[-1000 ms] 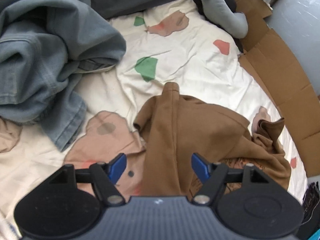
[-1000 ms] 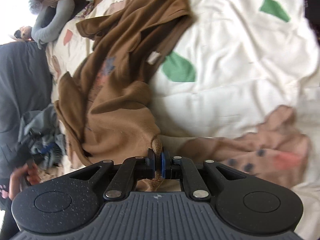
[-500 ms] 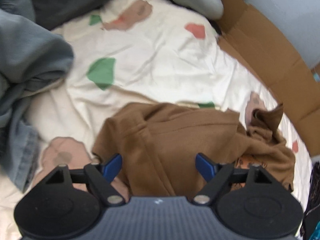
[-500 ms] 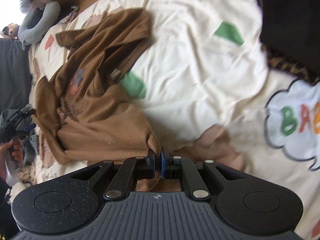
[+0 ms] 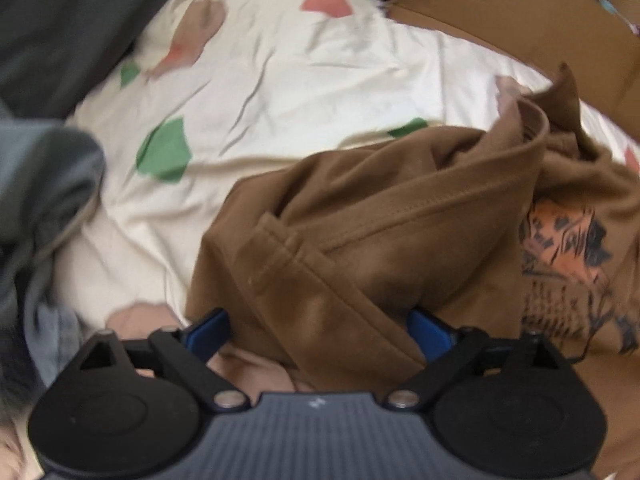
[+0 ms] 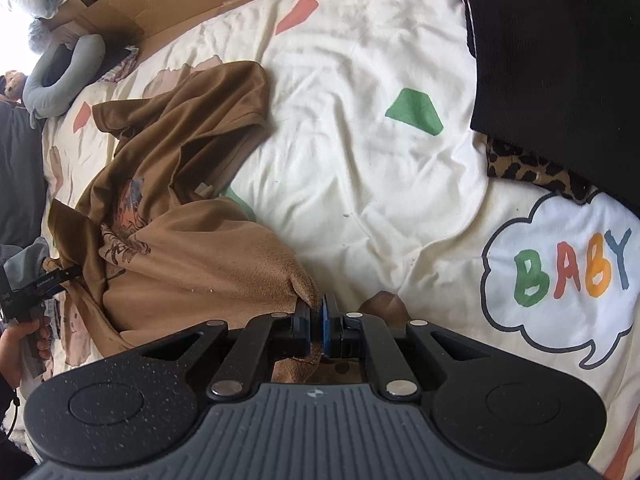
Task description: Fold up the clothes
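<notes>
A brown T-shirt (image 5: 400,220) with an orange and black print lies crumpled on the cream patterned sheet (image 5: 300,80). My left gripper (image 5: 318,334) hangs low over it with its jaws opening wide. A hemmed fold of the shirt lies between the blue pads (image 5: 208,332), which do not press on it. In the right wrist view the brown T-shirt (image 6: 180,152) stretches away to the upper left. My right gripper (image 6: 318,322) is shut on one corner of it. The left gripper and a hand (image 6: 20,344) show at that view's left edge.
Grey jeans (image 5: 40,184) are heaped at the left, with dark cloth (image 5: 60,20) behind. Flattened cardboard (image 5: 500,8) borders the sheet's far side. A black garment (image 6: 560,60) over leopard-print cloth (image 6: 532,168) lies at the right, and a grey neck pillow (image 6: 60,76) far left.
The left gripper has sunk closer to the shirt, rolled, and its jaws have widened around a fold. The right gripper has dragged its shirt corner across the sheet; the BABY print came into view.
</notes>
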A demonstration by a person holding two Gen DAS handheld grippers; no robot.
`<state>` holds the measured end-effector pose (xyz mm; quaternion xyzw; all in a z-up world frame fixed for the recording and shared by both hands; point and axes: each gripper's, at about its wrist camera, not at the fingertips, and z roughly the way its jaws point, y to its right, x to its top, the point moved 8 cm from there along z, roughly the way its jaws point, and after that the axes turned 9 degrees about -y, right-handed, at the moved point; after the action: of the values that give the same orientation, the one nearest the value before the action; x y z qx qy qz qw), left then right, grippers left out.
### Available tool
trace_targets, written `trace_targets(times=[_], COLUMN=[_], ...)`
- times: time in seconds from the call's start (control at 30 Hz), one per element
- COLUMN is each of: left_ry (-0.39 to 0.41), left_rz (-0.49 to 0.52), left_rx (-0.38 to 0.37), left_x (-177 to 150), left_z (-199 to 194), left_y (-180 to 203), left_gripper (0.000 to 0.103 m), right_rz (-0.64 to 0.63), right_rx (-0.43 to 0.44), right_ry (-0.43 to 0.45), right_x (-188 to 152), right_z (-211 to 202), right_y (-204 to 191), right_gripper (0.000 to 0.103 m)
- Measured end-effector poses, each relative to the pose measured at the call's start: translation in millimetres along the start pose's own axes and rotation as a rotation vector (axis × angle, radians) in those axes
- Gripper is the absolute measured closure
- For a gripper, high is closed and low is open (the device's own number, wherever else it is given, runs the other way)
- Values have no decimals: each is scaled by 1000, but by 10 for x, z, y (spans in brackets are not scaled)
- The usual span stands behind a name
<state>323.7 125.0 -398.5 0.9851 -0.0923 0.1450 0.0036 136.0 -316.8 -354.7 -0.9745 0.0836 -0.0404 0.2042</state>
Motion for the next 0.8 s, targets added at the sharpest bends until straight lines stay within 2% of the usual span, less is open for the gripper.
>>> trace_targets(times=[0.07, 0.27, 0.33, 0.43, 0.5, 0.6, 0.7, 0.8], left_ry=[-11, -35, -18, 7, 20, 27, 33, 37], left_rz=[22, -5, -13, -19, -13, -19, -27, -47], left_rx=[-8, -86, -113, -163, -199, -233, -240, -241], left_x=[5, 52, 30, -14, -41, -83, -167, -302], left_z=[65, 230, 213, 153, 99, 9, -105, -230], left_y=[-2, -55, -65, -52, -24, 2, -31, -111], left_gripper=[0, 0, 4, 25, 52, 76, 82, 83], right_rz=[5, 25, 28, 36, 37, 25, 14, -9], right_rx=[-4, 9, 15, 25, 27, 23, 22, 16], right_ry=[-7, -21, -22, -24, -22, -22, -17, -6], right_x=[-6, 26, 33, 38, 42, 68, 117, 162], right_z=[46, 137, 157, 181, 188, 186, 152, 84], right_y=[27, 78, 96, 120, 125, 111, 95, 61], right_gripper=[100, 100, 100, 100, 100, 100, 100, 100])
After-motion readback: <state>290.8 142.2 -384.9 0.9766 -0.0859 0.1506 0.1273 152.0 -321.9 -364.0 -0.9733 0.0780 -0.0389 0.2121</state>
